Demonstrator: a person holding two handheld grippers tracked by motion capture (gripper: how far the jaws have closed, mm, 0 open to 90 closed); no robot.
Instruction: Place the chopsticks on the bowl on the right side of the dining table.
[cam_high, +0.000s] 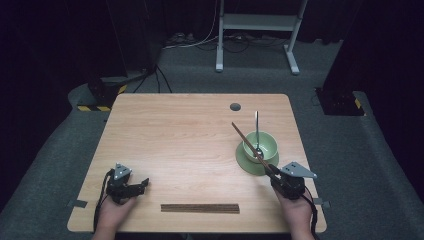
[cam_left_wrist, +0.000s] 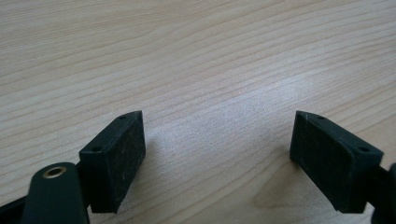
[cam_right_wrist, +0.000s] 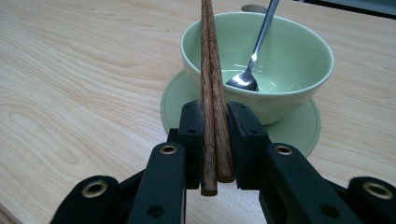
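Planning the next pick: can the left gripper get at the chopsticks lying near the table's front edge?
Probably yes. The left gripper is open and holds nothing, and bare table lies between it and the lying chopsticks just to its right. The right gripper is busy by the bowl.

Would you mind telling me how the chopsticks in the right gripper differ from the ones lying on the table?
The held chopsticks are clamped in the right gripper and slant up over the bowl; the table chopsticks lie flat near the front edge, untouched. The held pair points away; the table pair runs sideways. Both are dark brown wood.
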